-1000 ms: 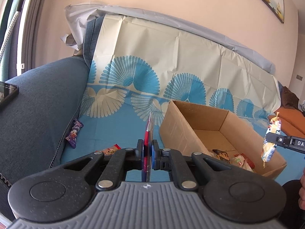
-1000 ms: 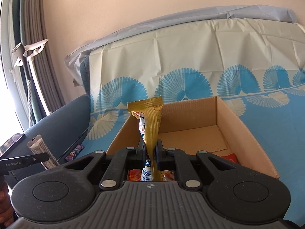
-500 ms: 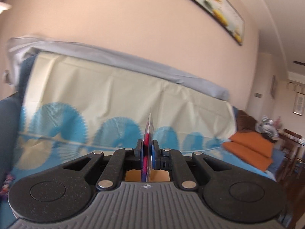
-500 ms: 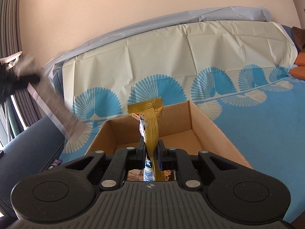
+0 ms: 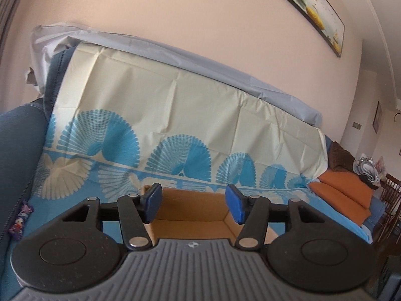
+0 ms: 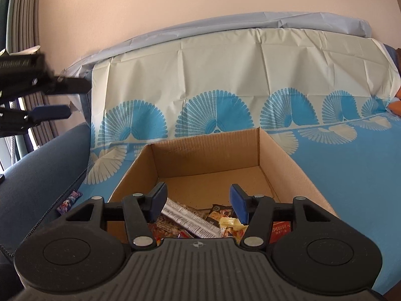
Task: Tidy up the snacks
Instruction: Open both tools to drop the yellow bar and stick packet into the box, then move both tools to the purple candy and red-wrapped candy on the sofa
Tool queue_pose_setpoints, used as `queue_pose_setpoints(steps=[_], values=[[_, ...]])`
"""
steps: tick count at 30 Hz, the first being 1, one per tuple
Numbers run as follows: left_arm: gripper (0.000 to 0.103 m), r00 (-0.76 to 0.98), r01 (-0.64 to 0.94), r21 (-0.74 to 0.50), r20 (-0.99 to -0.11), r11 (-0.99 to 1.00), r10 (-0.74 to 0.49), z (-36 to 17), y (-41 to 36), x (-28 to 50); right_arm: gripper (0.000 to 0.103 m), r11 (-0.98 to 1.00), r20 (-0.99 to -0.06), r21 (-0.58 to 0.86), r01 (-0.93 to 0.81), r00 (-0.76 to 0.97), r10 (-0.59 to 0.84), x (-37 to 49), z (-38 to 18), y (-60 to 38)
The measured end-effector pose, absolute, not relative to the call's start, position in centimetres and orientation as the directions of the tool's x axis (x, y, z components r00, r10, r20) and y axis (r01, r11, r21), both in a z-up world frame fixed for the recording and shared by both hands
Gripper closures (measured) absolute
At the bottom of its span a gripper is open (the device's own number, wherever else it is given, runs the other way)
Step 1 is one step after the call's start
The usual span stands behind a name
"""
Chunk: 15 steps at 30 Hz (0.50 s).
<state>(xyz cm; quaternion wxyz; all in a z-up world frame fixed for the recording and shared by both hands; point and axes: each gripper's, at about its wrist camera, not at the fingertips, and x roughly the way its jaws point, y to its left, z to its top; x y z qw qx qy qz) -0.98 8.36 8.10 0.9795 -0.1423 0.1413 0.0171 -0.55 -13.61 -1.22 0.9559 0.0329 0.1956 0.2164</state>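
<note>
Both tongs spread wide, gripping nothing. Left tongs [image 5: 193, 204] raised level above cardboard box [image 5: 190, 207]. Right tongs [image 6: 198, 204] tilted down over snack packets [image 6: 186, 219] inside.

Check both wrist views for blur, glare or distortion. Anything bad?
Left wrist: strong fisheye bends the picture frame and wall line; light even and soft, cardboard box mostly hidden behind the open left gripper.
Right wrist: left gripper at the edge is motion-blurred; bright window washout far left; snacks under the open right gripper sharp.
</note>
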Motion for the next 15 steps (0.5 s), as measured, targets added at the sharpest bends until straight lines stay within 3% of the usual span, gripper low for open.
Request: queue_pose_setpoints(steps=[7, 8, 10, 12, 15], values=[[0.033, 0.961, -0.130, -0.121, -0.262, 0.984, 0.094, 5.1, 14.9, -4.3, 0.048, 0.888, -0.352, 0.085, -0.452, 0.820, 0.451, -1.6, -1.3, -11.7], [0.033, 0.956, -0.141, -0.080, -0.272, 0.987, 0.114, 4.6, 15.6, -4.6, 0.052, 0.884, -0.346, 0.084, -0.459, 0.819, 0.458, -1.7, -1.2, -11.6], [0.022, 0.944, -0.186, 0.001, -0.278, 0.983, 0.179, 3.3, 16.7, -5.2, 0.058, 0.874, -0.338, 0.082, -0.480, 0.811, 0.477, -2.0, -1.0, -11.2], [0.020, 0.927, -0.224, 0.051, -0.298, 0.973, 0.229, 1.7, 17.7, -5.7, 0.067, 0.862, -0.334, 0.077, -0.501, 0.801, 0.496, -2.2, -0.8, -10.7], [0.019, 0.876, -0.327, 0.021, -0.368, 0.945, 0.311, -0.8, 19.5, -6.1, 0.082, 0.841, -0.326, 0.085, -0.534, 0.782, 0.530, -2.6, -0.2, -9.6]])
